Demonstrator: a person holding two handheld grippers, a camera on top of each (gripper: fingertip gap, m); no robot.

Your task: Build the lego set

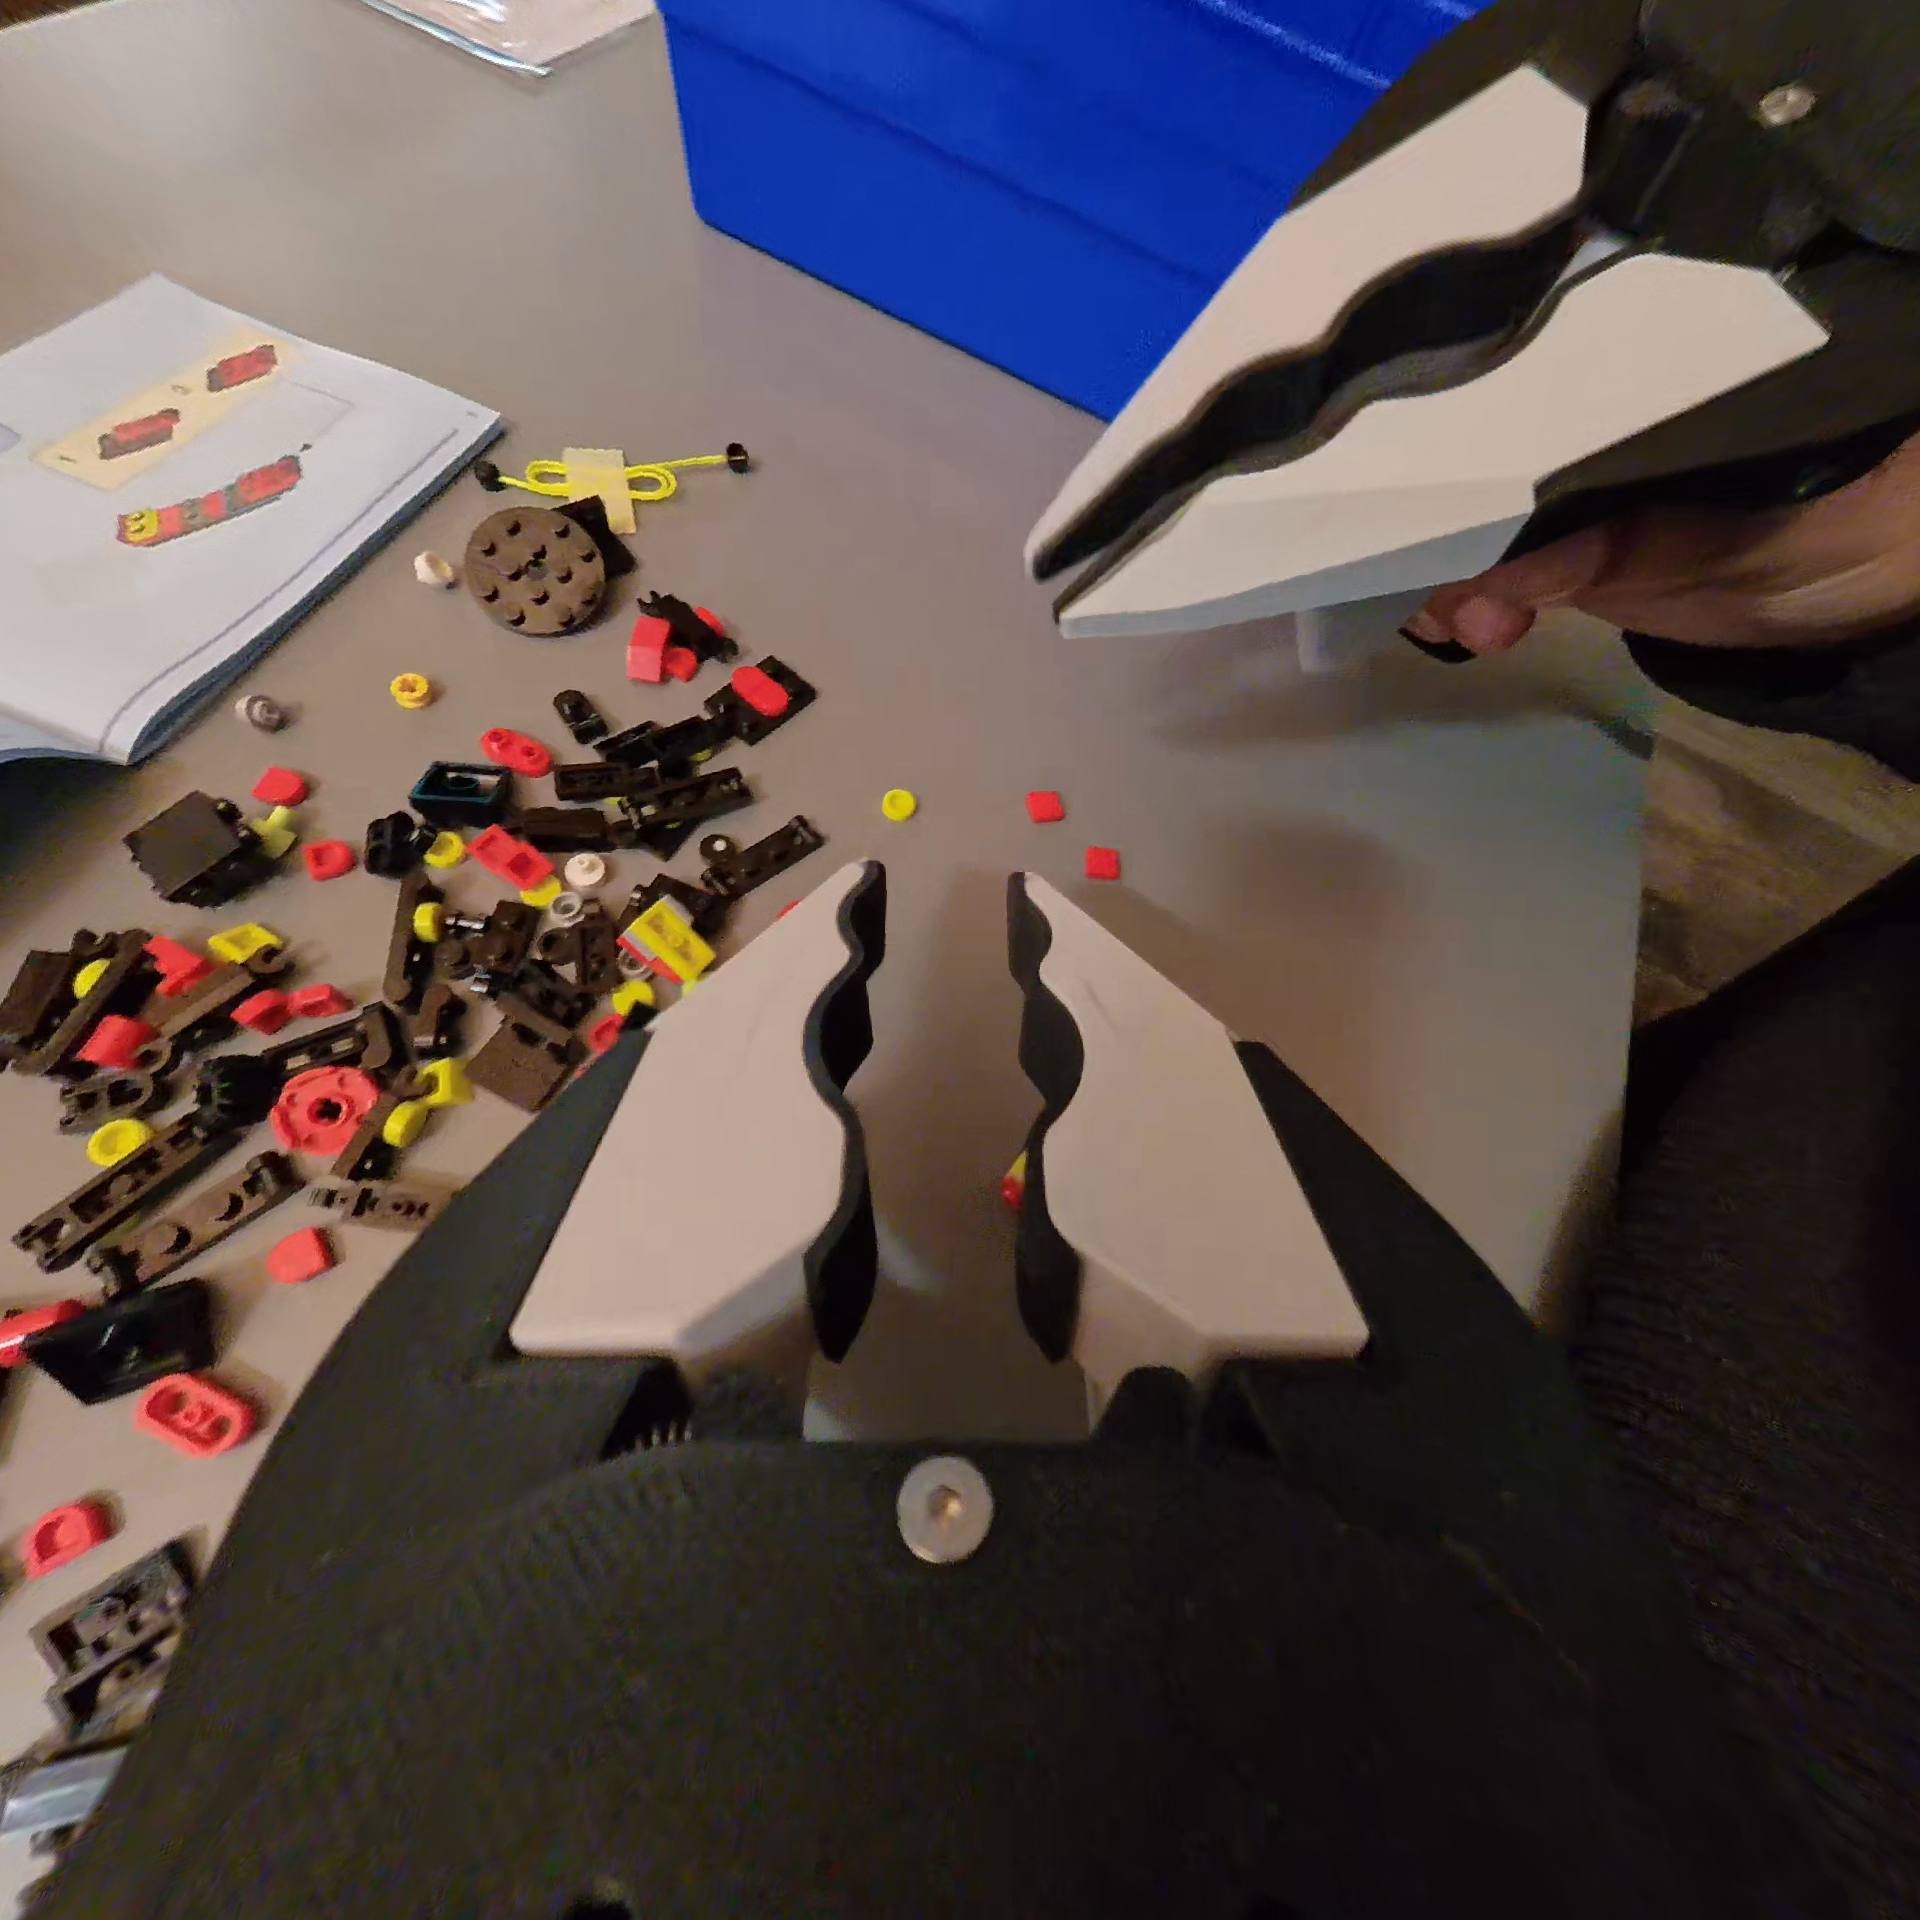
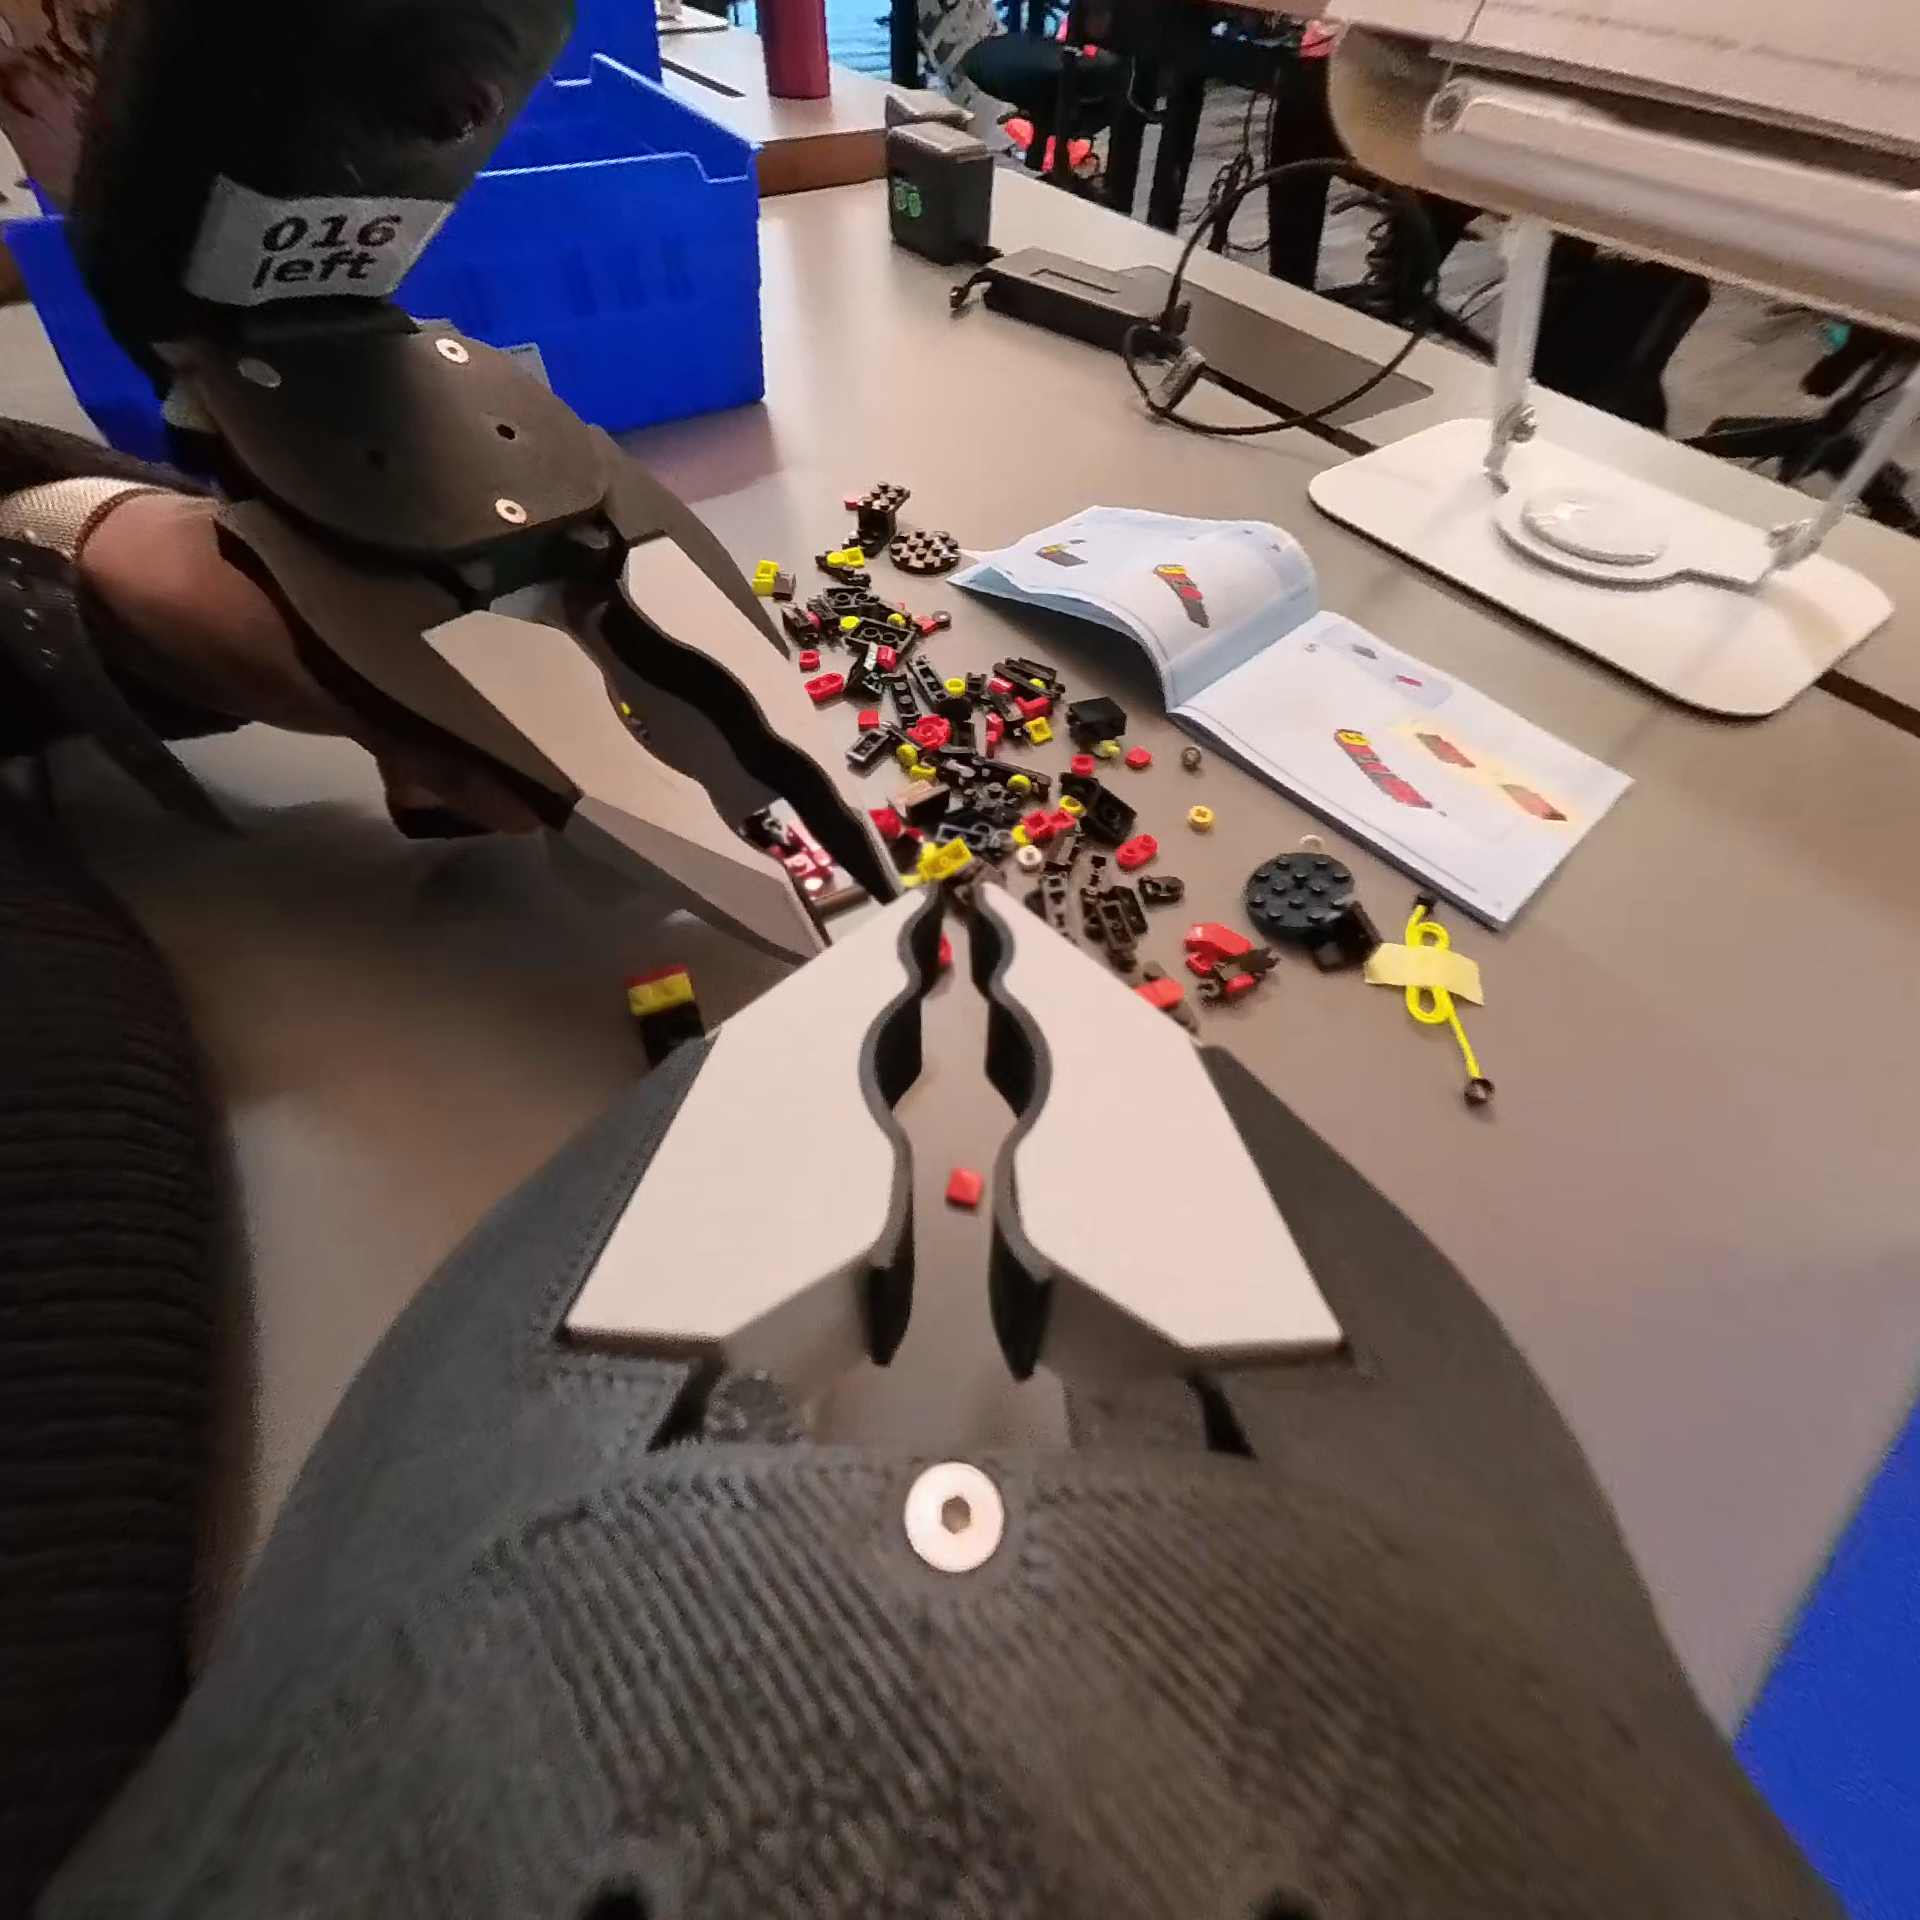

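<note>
The left gripper (image 1: 945, 883) hangs over the grey table (image 1: 935, 520) with its two fingers spread apart and nothing between them. The right gripper (image 2: 958, 896) has its fingers almost together, with only a thin gap at the tips, and it holds nothing that can be seen. In the left wrist view the right gripper (image 1: 1049, 592) is up above the table, near the blue bin (image 1: 987, 187). The lego pieces (image 1: 416, 935) lie in a loose pile of black, red and yellow bits, to the left of the left gripper. A black round plate (image 1: 535, 569) sits at the far edge of the pile, near a yellow string (image 1: 613, 473) with a bit of tape on it. Two small red tiles (image 1: 1044, 806) and a yellow round stud (image 1: 899, 804) lie apart from the pile, just ahead of the left gripper's tips. The open instruction booklet (image 1: 187, 499) lies beside the pile. A small built block of black, yellow and red (image 2: 665, 1003) stands on the table under the left gripper. A white lamp base (image 2: 1600, 582) rests past the booklet.
</note>
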